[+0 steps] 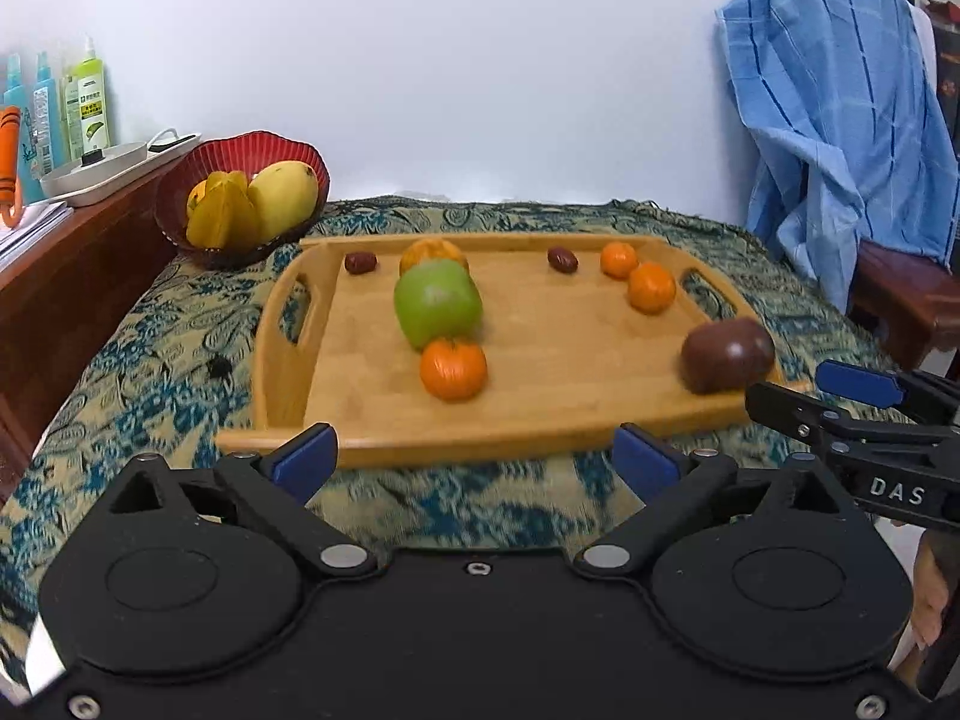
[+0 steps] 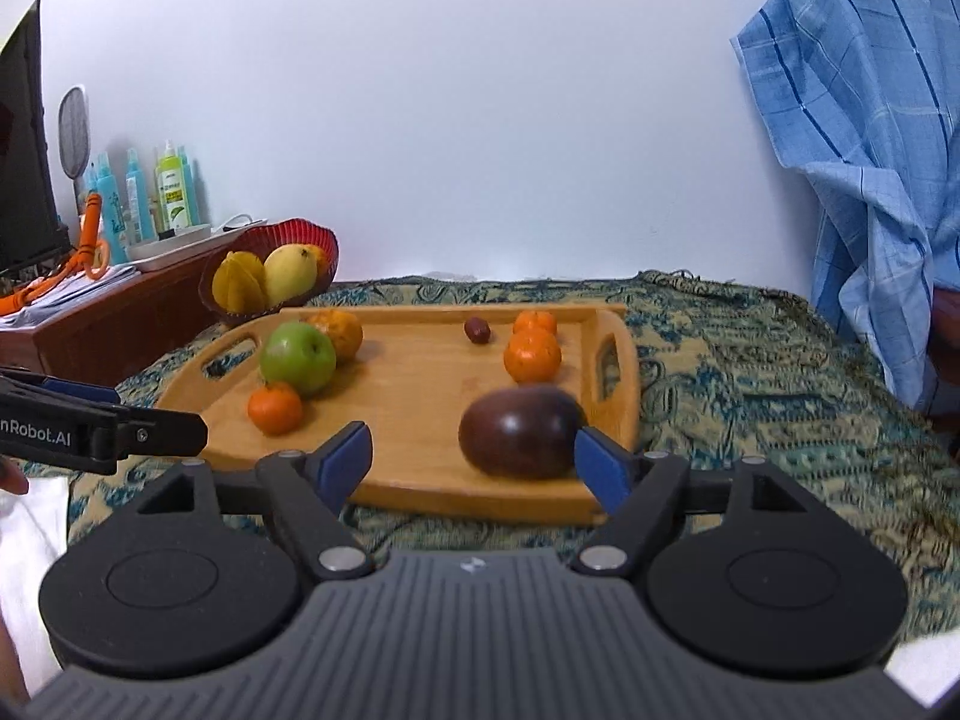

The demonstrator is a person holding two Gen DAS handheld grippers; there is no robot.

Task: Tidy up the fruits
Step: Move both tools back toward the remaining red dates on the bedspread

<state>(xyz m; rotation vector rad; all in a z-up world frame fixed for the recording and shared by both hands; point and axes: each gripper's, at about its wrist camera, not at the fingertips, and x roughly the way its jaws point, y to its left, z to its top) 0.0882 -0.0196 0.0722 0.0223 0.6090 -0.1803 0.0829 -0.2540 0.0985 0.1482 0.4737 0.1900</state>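
Observation:
A wooden tray point(image 1: 570, 348) point(image 2: 420, 396) on the patterned cloth holds a green apple point(image 1: 437, 300) point(image 2: 297, 358), several oranges such as the nearest one point(image 1: 453, 369) point(image 2: 275, 408), two red dates point(image 1: 360, 262) point(image 1: 562, 259) and a dark purple fruit point(image 1: 727, 355) point(image 2: 519, 432). My left gripper point(image 1: 474, 456) point(image 2: 138, 407) stands open before the tray's front edge with nothing between its fingers. My right gripper point(image 2: 474, 462) point(image 1: 801, 389) is open at the tray's front right corner. The purple fruit lies just beyond its right finger, untouched.
A red bowl point(image 1: 180, 180) point(image 2: 324, 240) with a mango and a starfruit sits at the tray's back left. A wooden side table point(image 1: 72, 276) with bottles and a pan stands on the left. A blue checked cloth point(image 1: 840, 120) hangs over a chair on the right.

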